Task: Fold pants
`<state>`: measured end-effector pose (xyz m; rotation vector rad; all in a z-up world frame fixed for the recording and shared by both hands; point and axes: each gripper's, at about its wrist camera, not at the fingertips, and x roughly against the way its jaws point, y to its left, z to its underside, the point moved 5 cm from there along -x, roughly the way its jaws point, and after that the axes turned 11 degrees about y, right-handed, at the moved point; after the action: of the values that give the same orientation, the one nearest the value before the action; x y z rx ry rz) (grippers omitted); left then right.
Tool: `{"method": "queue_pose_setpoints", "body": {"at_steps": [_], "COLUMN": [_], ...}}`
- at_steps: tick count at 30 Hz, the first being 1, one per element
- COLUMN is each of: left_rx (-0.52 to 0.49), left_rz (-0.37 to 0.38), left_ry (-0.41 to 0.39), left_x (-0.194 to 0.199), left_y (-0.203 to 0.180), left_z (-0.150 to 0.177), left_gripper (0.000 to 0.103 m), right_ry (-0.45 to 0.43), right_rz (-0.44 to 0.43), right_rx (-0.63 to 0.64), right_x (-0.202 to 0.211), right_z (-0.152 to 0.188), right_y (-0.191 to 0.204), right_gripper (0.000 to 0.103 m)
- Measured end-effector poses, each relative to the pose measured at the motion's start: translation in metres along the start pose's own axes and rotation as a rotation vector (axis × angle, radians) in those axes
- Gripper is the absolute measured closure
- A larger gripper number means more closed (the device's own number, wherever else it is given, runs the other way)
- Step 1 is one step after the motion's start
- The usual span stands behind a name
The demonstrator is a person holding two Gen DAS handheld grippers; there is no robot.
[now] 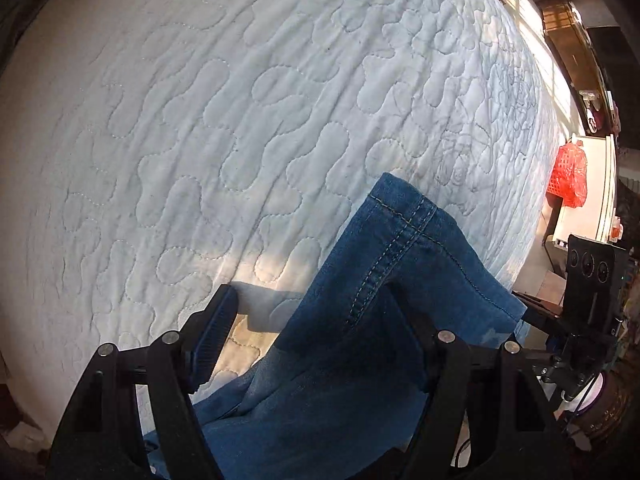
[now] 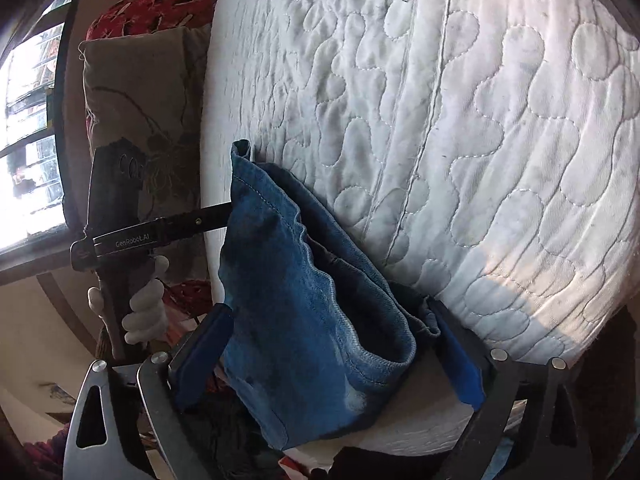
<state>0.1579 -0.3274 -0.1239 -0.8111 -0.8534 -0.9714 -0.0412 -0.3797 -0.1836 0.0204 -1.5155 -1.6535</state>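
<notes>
Blue denim pants (image 1: 360, 304) lie on a white quilted mattress (image 1: 240, 120). In the left wrist view a hemmed leg end with a stitched seam lies between my left gripper's (image 1: 310, 304) wide-apart fingers; the jaws are open and the cloth rests against the right finger. In the right wrist view a bunched hemmed end of the pants (image 2: 304, 304) sits between my right gripper's (image 2: 332, 328) blue-padded fingers, which stand wide apart and open. The other gripper (image 2: 128, 236) and a white-gloved hand (image 2: 146, 308) show at the left.
The mattress edge (image 1: 532, 216) runs at the right, with a red mesh bag (image 1: 570, 176) and white furniture beyond. A grey pillow (image 2: 140, 112) and a red patterned cushion (image 2: 152, 8) lie beside the mattress near a bright window (image 2: 32, 128).
</notes>
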Motion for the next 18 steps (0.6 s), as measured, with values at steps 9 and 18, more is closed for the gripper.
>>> {"method": "queue_pose_setpoints", "body": {"at_steps": [9, 18], "left_rx": [-0.166, -0.301], "left_rz": [-0.095, -0.019], "left_ry": [0.066, 0.088], "left_x": [0.005, 0.023], "left_y": [-0.034, -0.077], "left_z": [-0.023, -0.028], "left_gripper": [0.029, 0.029], "right_ry": [-0.138, -0.097], "right_rz": [-0.186, -0.173], "right_rx": [-0.175, -0.105], "right_x": [0.002, -0.001], "right_z": [0.023, 0.027], "right_y": [-0.026, -0.025], "right_gripper": [0.007, 0.005]}}
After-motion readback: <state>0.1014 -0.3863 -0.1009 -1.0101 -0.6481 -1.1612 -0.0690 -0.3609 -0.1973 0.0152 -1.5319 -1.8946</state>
